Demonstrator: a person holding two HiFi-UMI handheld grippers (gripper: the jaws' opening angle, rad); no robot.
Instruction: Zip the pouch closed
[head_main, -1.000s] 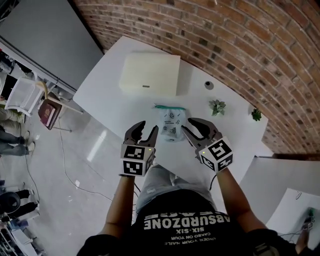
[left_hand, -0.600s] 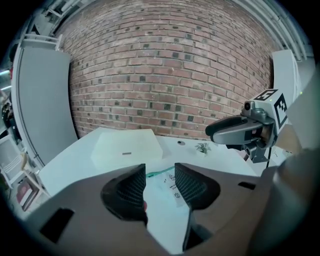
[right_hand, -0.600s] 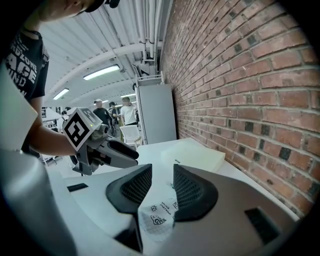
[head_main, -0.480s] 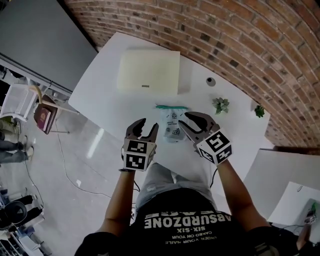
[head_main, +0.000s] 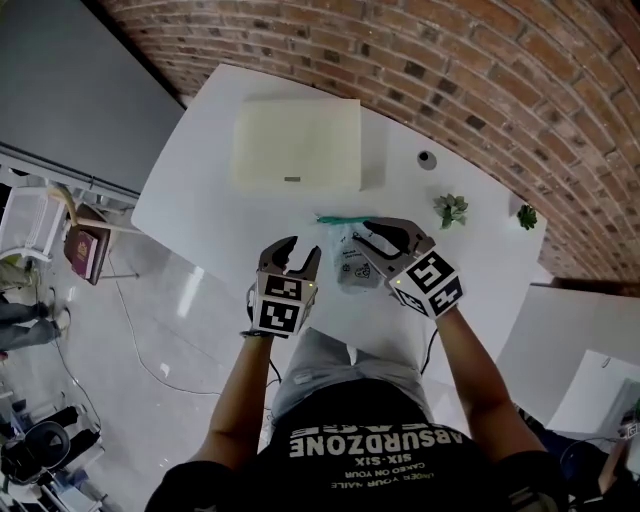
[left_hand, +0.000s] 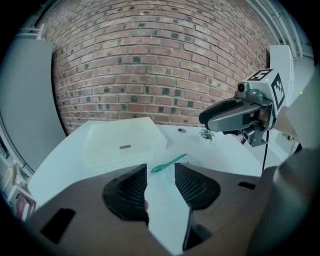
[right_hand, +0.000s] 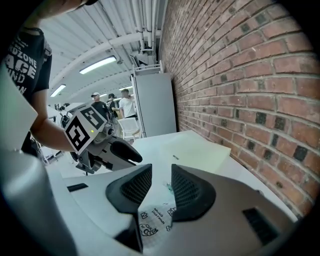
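Note:
A clear printed pouch (head_main: 347, 262) with a green zipper strip (head_main: 345, 217) lies flat on the white table (head_main: 200, 200). My left gripper (head_main: 294, 252) hovers just left of the pouch, jaws open and empty. In the left gripper view the zipper strip (left_hand: 169, 163) shows beyond the gap between the pads, with my left gripper (left_hand: 161, 175) short of it. My right gripper (head_main: 366, 238) hangs over the pouch's right side, open, gripping nothing. The right gripper view shows the pouch (right_hand: 156, 217) below the open jaws of my right gripper (right_hand: 156, 187).
A flat cream box (head_main: 297, 143) sits at the back of the table. A small round object (head_main: 427, 159) and two little plants (head_main: 452, 210) stand to the right near the brick wall. The table's near edge runs close to my body.
Both grippers have come down and forward toward the pouch. The right one has shifted left so that it now overlaps the pouch's right side. Jaws stay as they were.

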